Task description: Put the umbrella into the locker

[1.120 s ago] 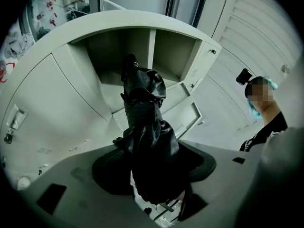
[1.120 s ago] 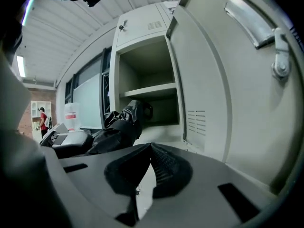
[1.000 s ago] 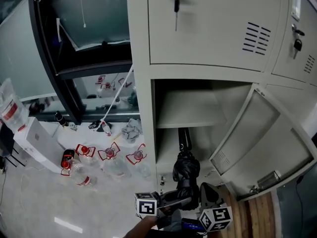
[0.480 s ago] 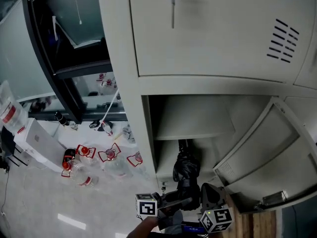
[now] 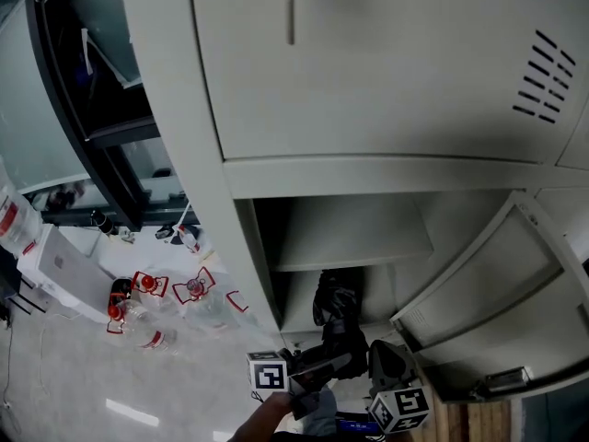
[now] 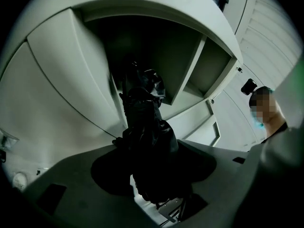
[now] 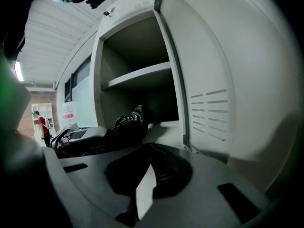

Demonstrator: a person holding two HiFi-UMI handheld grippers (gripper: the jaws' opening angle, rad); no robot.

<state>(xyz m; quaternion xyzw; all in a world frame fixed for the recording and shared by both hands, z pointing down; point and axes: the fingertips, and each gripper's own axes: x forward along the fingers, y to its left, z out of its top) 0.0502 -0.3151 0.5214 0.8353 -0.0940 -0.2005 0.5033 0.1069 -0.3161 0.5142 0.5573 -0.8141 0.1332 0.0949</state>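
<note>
Black umbrella (image 5: 333, 309), pinched between jaws of the left gripper (image 6: 153, 172), has slid deeper into the locker (image 5: 368, 175); right gripper (image 7: 145, 175) jaws pressed together, empty.

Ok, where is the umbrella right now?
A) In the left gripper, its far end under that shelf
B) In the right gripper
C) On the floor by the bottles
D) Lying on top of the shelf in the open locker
A: the left gripper is clamped on the black umbrella, whose far end reaches into the locker below the shelf.
</note>
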